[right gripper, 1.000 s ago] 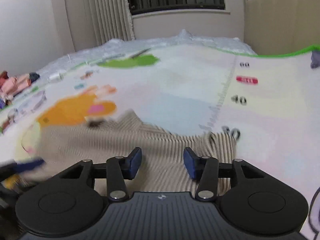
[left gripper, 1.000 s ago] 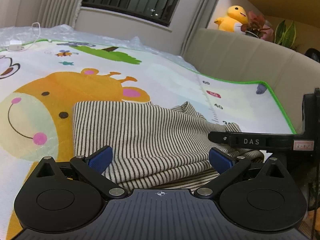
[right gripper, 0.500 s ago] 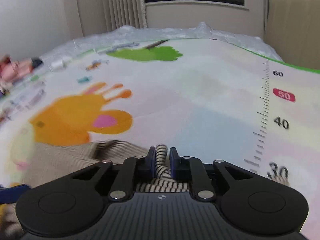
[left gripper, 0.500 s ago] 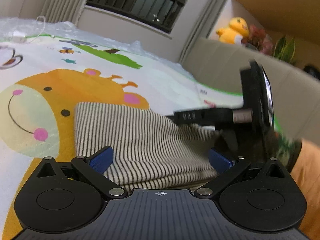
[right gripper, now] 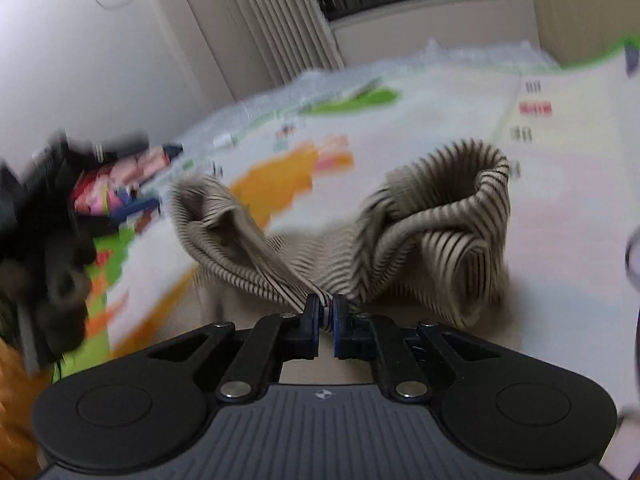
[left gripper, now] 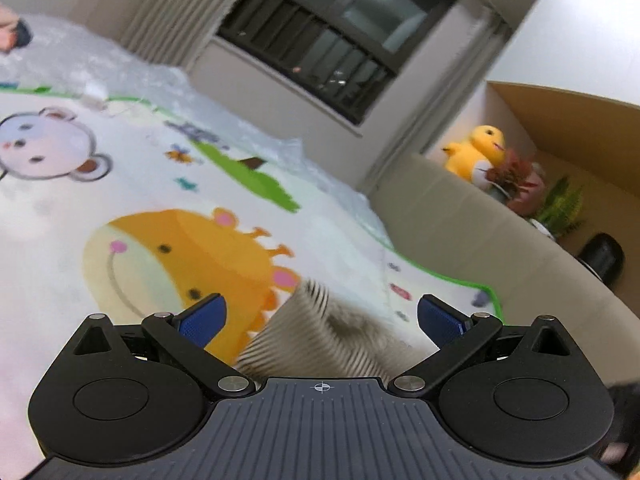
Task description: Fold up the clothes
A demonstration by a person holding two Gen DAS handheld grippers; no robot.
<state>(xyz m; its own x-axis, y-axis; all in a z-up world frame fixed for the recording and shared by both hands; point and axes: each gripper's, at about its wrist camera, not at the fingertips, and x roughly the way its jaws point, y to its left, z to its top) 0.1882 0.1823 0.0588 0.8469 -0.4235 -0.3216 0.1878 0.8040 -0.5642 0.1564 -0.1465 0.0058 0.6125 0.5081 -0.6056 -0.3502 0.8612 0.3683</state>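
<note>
colourful play mat (left gripper: 132,184) with a giraffe print covers the floor, below a barred window (left gripper: 320,52) and beside a beige sofa (left gripper: 460,232) that carries a yellow plush duck (left gripper: 476,156).

from the left wrist view, the left gripper (left gripper: 320,316) has its blue pads wide apart and holds nothing. a second ago the striped garment (left gripper: 320,336) lay flat and folded just in front of it; now only a raised, blurred bunch of stripes shows between and below the fingers, and the camera looks higher at the wall.

from the right wrist view, the right gripper (right gripper: 326,316) is clamped on a thin edge of the striped garment (right gripper: 440,232). one second ago its pads were apart over the cloth; now they are together and the cloth hangs up in two loose lobes above the mat (right gripper: 552,208). i judge that the garment is being lifted again, so the folding is not finished and a new fold or a move begins.

only the right view shows the pinch itself, and also the dark blurred shape of the other gripper at the left edge. only the left view shows the sofa shelf with plants (left gripper: 560,204).
</note>
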